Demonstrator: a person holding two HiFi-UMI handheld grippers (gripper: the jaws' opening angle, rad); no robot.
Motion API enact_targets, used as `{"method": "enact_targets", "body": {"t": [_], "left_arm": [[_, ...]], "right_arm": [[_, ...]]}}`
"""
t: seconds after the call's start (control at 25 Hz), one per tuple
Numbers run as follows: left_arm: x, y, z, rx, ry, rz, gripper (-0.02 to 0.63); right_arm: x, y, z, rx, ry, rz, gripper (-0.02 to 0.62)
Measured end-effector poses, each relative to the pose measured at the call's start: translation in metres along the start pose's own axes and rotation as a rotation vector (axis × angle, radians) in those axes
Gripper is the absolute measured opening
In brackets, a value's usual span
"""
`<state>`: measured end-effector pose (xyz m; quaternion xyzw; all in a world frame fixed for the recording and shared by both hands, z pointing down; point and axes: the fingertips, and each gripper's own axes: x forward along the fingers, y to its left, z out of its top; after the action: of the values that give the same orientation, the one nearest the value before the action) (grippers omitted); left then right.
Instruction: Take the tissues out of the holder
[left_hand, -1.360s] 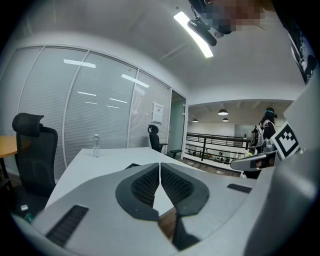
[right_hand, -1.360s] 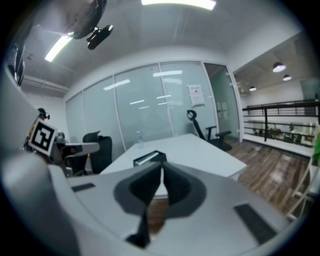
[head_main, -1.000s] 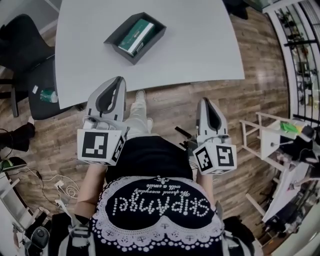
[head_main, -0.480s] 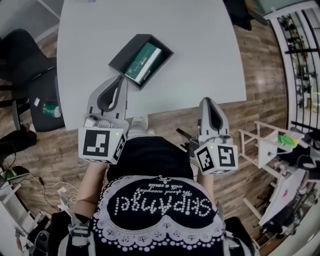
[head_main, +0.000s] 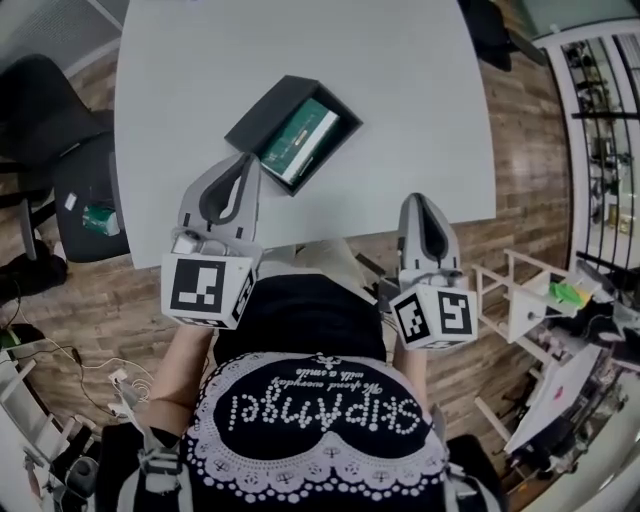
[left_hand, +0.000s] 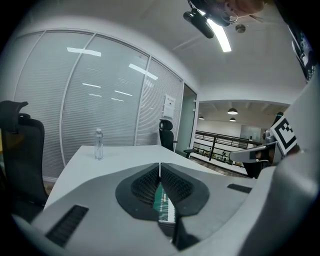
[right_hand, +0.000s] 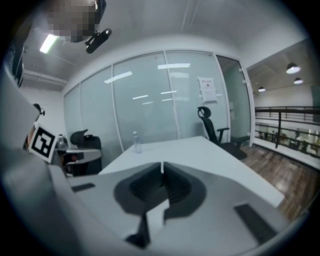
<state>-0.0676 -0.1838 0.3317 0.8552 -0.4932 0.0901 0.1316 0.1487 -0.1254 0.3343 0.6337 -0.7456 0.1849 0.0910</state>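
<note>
I'm holding both pairs of jaws pressed together and empty, the left gripper (head_main: 243, 160) sitting nearer than the right gripper (head_main: 419, 200) to the tissues (head_main: 300, 141), which are lying slantwise in the holder (head_main: 260, 119) on the table (head_main: 410, 90), just ahead of its tips.

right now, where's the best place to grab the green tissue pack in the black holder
Come from above; the holder walls block its sides. The green tissue pack lies flat, close along the wall nearer the person, with bare floor beyond it. Probably pinch across its narrow width near mid-length, one finger dropping into that open gap.
</note>
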Motion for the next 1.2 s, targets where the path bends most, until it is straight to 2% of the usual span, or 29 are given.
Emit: {"method": "enact_targets", "body": {"t": [0.16, 0.64, 1.2], "left_arm": [[-0.005, 0.007, -0.006, -0.026, 0.015, 0.029, 0.031], [-0.016, 0.015, -0.007, -0.024, 0.003, 0.069, 0.031], [-0.012, 0.006, 0.003, -0.053, -0.027, 0.145, 0.031]], "right_arm": [[0.007, 0.006, -0.002, -0.002, 0.007, 0.021, 0.035], [0.017, 0.017, -0.005, -0.014, 0.031, 0.081, 0.035], [0.044, 0.013, 0.012, -0.059, 0.036, 0.216, 0.035]]}}
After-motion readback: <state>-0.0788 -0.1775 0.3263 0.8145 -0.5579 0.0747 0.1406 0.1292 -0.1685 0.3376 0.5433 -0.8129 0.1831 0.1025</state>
